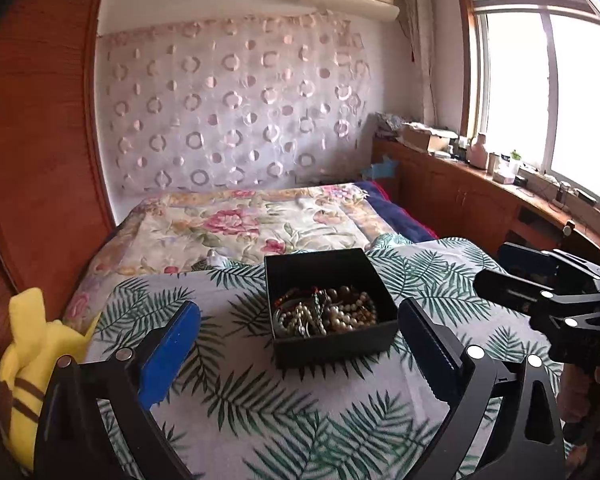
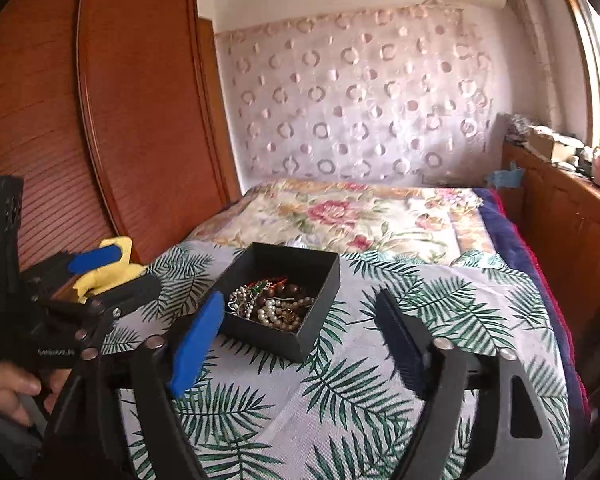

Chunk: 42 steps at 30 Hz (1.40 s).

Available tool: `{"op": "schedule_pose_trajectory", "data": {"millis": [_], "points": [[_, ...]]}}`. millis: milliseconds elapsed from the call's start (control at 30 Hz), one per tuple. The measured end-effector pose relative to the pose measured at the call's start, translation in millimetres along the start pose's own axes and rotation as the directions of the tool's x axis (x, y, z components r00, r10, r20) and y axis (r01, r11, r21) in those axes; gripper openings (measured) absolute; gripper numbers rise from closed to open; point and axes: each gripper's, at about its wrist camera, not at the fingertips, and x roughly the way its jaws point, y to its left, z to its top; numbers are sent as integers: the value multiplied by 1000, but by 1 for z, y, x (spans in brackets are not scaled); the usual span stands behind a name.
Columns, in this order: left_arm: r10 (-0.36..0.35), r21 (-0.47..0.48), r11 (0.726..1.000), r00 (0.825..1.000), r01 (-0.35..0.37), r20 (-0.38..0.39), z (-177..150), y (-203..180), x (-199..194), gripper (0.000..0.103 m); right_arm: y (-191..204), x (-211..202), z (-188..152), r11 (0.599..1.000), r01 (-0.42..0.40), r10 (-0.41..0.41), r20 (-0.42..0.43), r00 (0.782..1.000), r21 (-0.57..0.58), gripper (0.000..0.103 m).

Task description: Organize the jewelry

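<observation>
Both claws are spread and empty: the left gripper (image 1: 300, 344) and right gripper (image 2: 300, 340) flank the square black cardboard box (image 1: 328, 344) at frame centre, on the palm-leaf printed cloth (image 1: 260, 400). The tangled pearl and bead jewelry (image 1: 324, 314) fills the box, so gathering looks done, though nothing is sorted.

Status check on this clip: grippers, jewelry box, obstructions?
Left gripper open, empty. Right gripper open, empty. Black square box of beaded jewelry sits uncovered on leaf-print cloth. Nothing blocking.
</observation>
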Motion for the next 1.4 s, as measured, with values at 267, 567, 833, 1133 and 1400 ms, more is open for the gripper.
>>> {"op": "schedule_pose_trajectory", "data": {"millis": [267, 567, 833, 1133, 1400], "points": [[42, -32, 999, 999, -41, 18, -16, -3, -35, 95, 7, -33, -20, 995, 95, -96, 47, 994, 16, 101], [74, -34, 997, 997, -74, 5, -35, -2, -48, 95, 10, -47, -36, 988, 150, -152, 65, 986, 27, 101], [83, -28, 996, 997, -83, 5, -39, -3, -47, 95, 13, -51, -39, 985, 173, -175, 76, 982, 27, 101], [85, -34, 996, 996, -84, 16, -40, -2, -49, 95, 13, -51, -41, 984, 174, -176, 75, 982, 32, 101], [80, -32, 996, 997, -79, 22, -39, -1, -53, 95, 13, -51, -42, 984, 175, -178, 75, 981, 35, 101]]}}
